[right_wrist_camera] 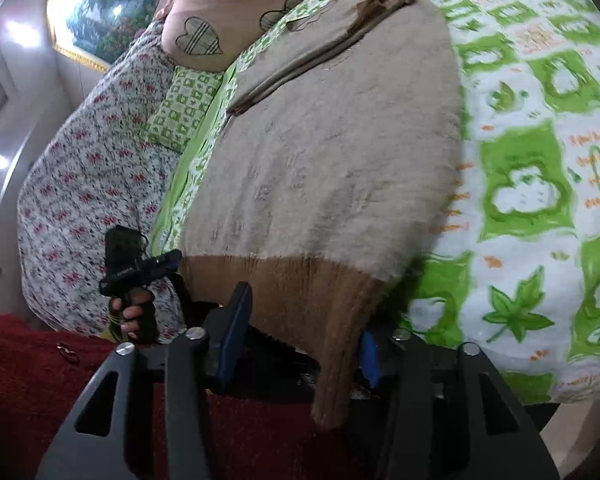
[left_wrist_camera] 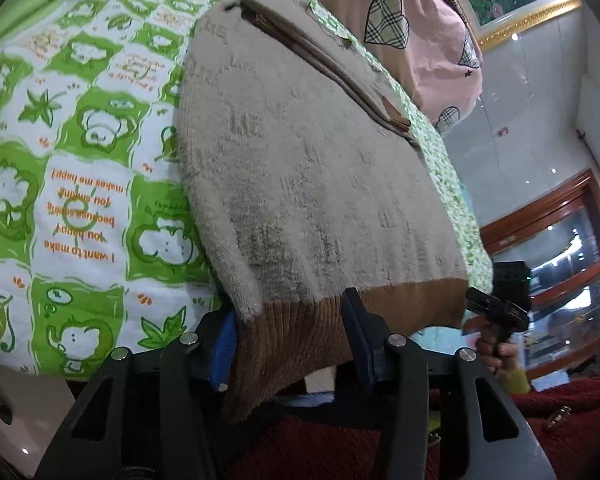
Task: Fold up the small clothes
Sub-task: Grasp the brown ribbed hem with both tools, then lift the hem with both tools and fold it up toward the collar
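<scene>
A fuzzy beige sweater [left_wrist_camera: 320, 168] [right_wrist_camera: 324, 152] lies flat on the bed, sleeves folded across its far part. Its brown ribbed hem [left_wrist_camera: 412, 304] [right_wrist_camera: 284, 280] hangs over the near edge of the bed. My left gripper [left_wrist_camera: 292, 340] is at the hem's left corner, and the ribbing fills the gap between its fingers; the pads do not visibly pinch it. My right gripper [right_wrist_camera: 302, 344] is at the right corner, which dangles beside the right blue pad [right_wrist_camera: 369, 360], with a dark gap to the left finger. Each view shows the other gripper held in a hand at the far hem corner.
The bed has a green-and-white cartoon sheet [left_wrist_camera: 80, 184] [right_wrist_camera: 532, 184]. A pink quilt with plaid hearts [left_wrist_camera: 412, 28] [right_wrist_camera: 220, 12] lies beyond the sweater. A floral cover [right_wrist_camera: 88, 184] drapes the bed's side. Red fabric [right_wrist_camera: 28, 380] is below, and a wooden glass cabinet [left_wrist_camera: 568, 264] stands nearby.
</scene>
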A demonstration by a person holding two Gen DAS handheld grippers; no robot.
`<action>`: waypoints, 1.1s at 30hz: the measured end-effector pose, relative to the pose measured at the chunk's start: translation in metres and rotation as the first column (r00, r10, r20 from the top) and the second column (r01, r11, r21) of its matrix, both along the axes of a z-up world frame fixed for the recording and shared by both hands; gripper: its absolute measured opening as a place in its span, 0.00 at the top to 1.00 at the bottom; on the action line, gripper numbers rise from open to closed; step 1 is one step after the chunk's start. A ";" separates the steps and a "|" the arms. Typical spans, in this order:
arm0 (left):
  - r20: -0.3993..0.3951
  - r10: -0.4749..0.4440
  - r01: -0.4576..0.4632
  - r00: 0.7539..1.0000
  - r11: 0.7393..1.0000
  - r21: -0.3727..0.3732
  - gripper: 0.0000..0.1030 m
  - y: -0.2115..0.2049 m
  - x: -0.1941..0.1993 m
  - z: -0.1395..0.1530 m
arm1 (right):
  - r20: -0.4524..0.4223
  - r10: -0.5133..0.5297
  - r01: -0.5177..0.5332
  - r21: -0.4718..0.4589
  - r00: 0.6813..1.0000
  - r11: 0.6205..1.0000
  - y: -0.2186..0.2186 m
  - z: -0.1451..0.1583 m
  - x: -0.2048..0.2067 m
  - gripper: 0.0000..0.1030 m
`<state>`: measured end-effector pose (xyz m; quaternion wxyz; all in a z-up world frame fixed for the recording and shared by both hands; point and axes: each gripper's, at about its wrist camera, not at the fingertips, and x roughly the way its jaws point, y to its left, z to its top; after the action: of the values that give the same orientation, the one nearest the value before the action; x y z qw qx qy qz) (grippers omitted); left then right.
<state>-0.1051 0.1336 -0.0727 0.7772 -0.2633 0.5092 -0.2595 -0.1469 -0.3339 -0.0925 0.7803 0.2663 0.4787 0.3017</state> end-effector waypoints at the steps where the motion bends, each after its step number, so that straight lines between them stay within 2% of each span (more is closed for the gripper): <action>1: 0.000 -0.003 0.003 1.000 1.000 -0.004 0.53 0.001 -0.001 -0.001 | -0.007 -0.010 0.010 0.013 1.000 1.000 -0.004 -0.002 0.000 0.59; 2: 0.003 -0.007 0.007 1.000 1.000 -0.003 0.54 0.002 -0.002 -0.001 | -0.009 -0.016 0.016 0.016 1.000 1.000 -0.006 -0.002 0.000 0.63; 3: 0.008 -0.011 0.011 1.000 1.000 0.007 0.62 0.002 -0.002 -0.001 | -0.013 -0.025 0.025 0.013 1.000 1.000 -0.006 -0.003 0.000 0.66; 4: 0.012 -0.020 0.019 1.000 0.999 0.025 0.71 0.000 -0.003 -0.001 | -0.009 -0.030 0.030 -0.002 1.000 1.000 -0.004 -0.003 0.001 0.74; 5: 0.007 -0.028 0.028 1.000 0.999 0.040 0.90 -0.003 -0.001 -0.002 | -0.003 -0.027 0.027 -0.027 1.000 0.999 -0.001 -0.001 0.001 0.88; 6: 0.001 -0.039 0.039 0.999 0.998 0.056 0.94 -0.004 -0.002 -0.003 | -0.002 -0.018 0.018 -0.041 1.000 0.999 0.000 -0.001 0.000 0.91; 9: 0.020 -0.059 0.058 0.998 0.995 0.084 0.94 -0.008 -0.013 -0.001 | 0.014 0.025 -0.024 -0.032 1.000 0.999 0.000 0.005 -0.003 0.91; 14: 0.072 -0.012 0.011 0.997 1.000 0.012 0.94 -0.001 -0.014 0.021 | 0.064 0.024 -0.025 0.013 0.998 1.000 -0.006 0.023 0.000 0.91; 20: 0.212 0.068 -0.057 0.975 0.997 -0.056 0.94 0.013 0.006 0.073 | 0.154 -0.015 -0.001 0.101 0.988 0.995 -0.012 0.055 0.019 0.92; 24: 0.314 0.099 -0.085 0.944 0.995 -0.060 0.95 0.014 0.039 0.104 | 0.243 -0.039 0.011 0.114 0.969 0.993 -0.020 0.087 0.052 0.92; 28: 0.406 0.129 -0.116 0.905 0.992 -0.056 0.95 0.006 0.089 0.128 | 0.292 -0.088 0.051 0.133 0.952 0.990 -0.031 0.105 0.097 0.92; 30: 0.431 0.147 -0.139 0.890 0.989 -0.049 0.95 0.005 0.120 0.134 | 0.306 -0.113 0.072 0.141 0.945 0.987 -0.033 0.109 0.125 0.92; 33: 0.433 0.175 -0.172 0.884 0.984 -0.047 0.95 0.006 0.167 0.131 | 0.305 -0.144 0.103 0.149 0.941 0.983 -0.038 0.109 0.168 0.92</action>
<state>0.0623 0.1395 0.0582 0.8903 -0.2460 0.2962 -0.2431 0.0215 -0.3719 0.0167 0.8448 0.2950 0.3097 0.3215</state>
